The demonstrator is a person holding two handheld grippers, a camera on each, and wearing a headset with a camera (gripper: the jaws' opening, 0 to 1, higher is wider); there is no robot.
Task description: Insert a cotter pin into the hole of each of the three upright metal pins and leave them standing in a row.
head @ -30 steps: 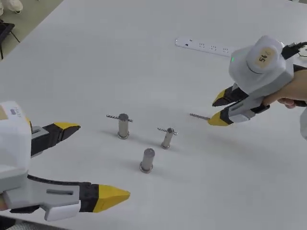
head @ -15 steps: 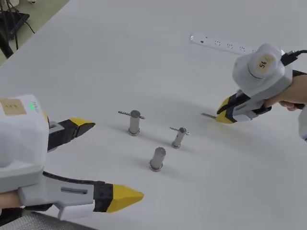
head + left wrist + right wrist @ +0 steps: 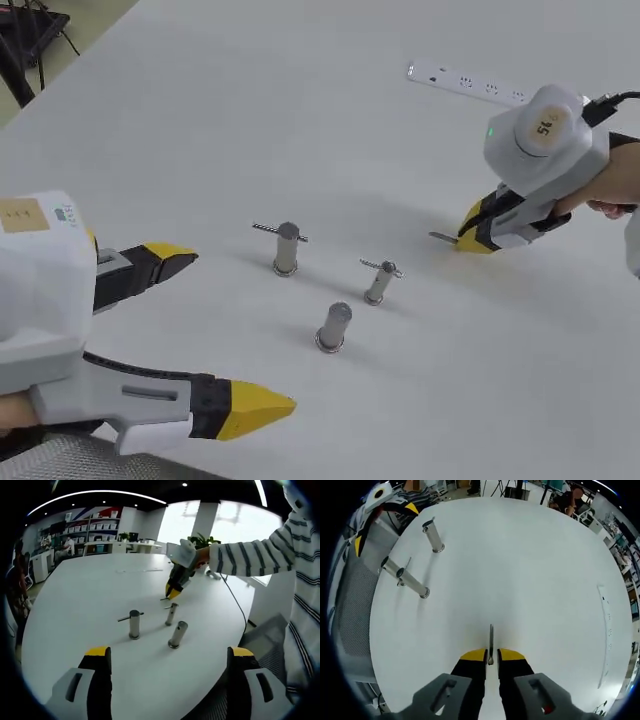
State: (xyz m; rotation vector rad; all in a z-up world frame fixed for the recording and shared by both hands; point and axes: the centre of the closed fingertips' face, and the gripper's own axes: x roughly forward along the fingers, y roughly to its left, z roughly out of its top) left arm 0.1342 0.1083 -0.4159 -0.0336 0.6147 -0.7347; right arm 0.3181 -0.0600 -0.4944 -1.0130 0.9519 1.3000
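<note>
Nearest the desk's (image 3: 300,120) near edge, 1 metal pin (image 3: 333,326) stands bare — the other 2 pins (image 3: 286,250) are fitted; right gripper (image 3: 490,656) pinches the 3rd cotter pin (image 3: 490,639), left gripper (image 3: 240,332) gapes.

A long white plastic power strip (image 3: 468,84) lies flat on the broad white tabletop (image 3: 250,110). A green leafy plant (image 3: 202,541) stands beyond the table.

Tabletop (image 3: 250,100): smooth, matt white. Upright pins (image 3: 286,248): bare grey metal, dull sheen. Cotter pin (image 3: 491,639): thin bright metal wire. Left gripper (image 3: 235,332) and right gripper (image 3: 491,656): matt pale-grey plastic shells, black jaws with yellow tips. Power strip (image 3: 465,83): smooth white plastic. Sleeve (image 3: 250,555): striped cloth.
</note>
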